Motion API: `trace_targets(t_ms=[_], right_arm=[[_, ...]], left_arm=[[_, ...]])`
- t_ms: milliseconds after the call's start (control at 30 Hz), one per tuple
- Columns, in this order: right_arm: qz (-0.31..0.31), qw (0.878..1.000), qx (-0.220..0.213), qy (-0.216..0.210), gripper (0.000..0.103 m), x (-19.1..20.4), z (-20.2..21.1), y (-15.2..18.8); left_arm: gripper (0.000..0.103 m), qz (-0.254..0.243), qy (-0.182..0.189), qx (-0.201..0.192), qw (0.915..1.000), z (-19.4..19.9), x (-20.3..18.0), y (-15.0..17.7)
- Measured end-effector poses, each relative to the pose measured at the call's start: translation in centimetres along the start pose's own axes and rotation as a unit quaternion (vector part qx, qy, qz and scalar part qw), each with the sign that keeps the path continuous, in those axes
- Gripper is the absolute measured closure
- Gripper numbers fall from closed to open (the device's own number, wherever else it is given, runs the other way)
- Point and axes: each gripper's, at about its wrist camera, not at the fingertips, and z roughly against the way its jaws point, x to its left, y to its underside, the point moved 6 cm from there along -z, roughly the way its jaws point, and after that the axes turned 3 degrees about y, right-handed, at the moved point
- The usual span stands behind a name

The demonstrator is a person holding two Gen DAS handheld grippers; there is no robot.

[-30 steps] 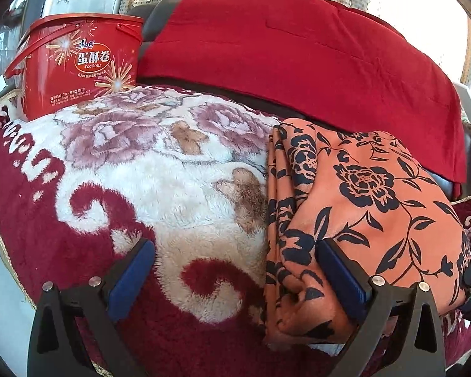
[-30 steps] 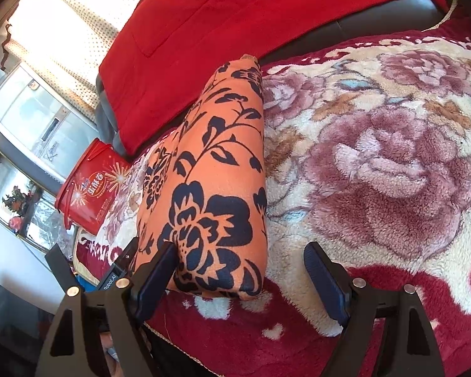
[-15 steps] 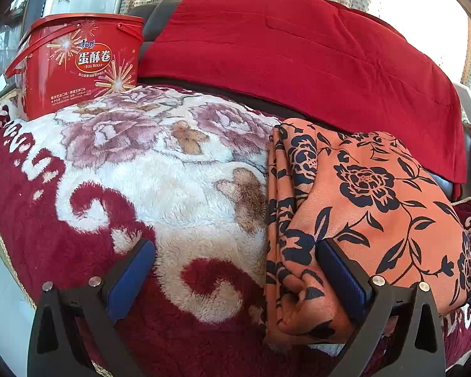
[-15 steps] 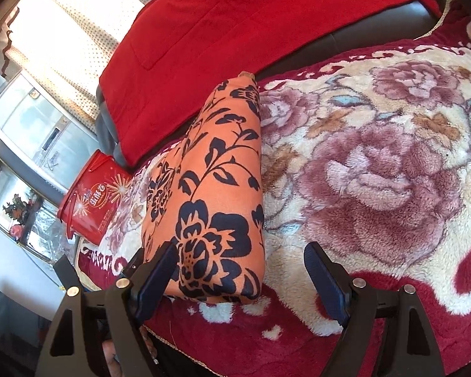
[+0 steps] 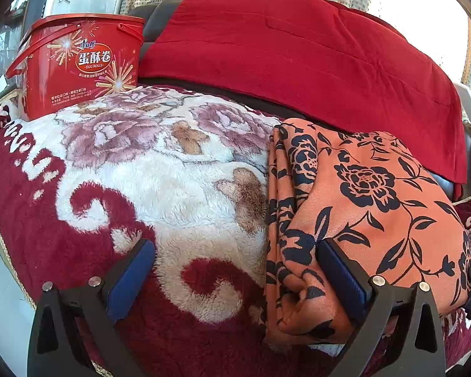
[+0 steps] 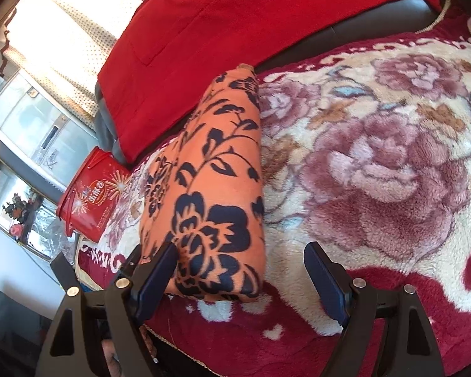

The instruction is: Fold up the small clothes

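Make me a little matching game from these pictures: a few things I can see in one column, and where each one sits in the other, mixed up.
Things:
1. orange cloth
2. red tub
3. red blanket
4. left tool

Places:
A. draped over the sofa back
B. standing at the far left corner of the floral blanket
C. lying folded on the floral blanket, between the two tools
D. open, one finger beside the orange cloth's near corner and one over bare floral blanket

Pairs: 1-C, 2-B, 3-A, 4-D
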Motion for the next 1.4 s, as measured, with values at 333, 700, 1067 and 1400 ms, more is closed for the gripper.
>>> trace_targets(t_ms=[333,700,1067,1400], right_arm=[[-0.004,1.0,0.001,-0.005,0.018,-0.37,-0.43,0.23],[-0.006,1.0,-0.003,-0.011,0.016,-0.52,-0.66,0.41],[-0.003,1.0,-0.009,-0.017,0.013,-0.62,-0.89,0.52],[0.007,1.0,-0.018,-0.022,0.009,-0.4,-1.04,0.65]], left_arm=[[0.0,-0.001,0.0,0.0,1.0,0.04,0.07,0.0],[0.0,-0.002,0.0,0.0,1.0,0.05,0.03,0.02],[0.0,-0.005,-0.002,-0.001,1.0,0.01,0.27,-0.18],[0.0,-0.009,-0.002,-0.002,1.0,-0.05,0.29,-0.21]])
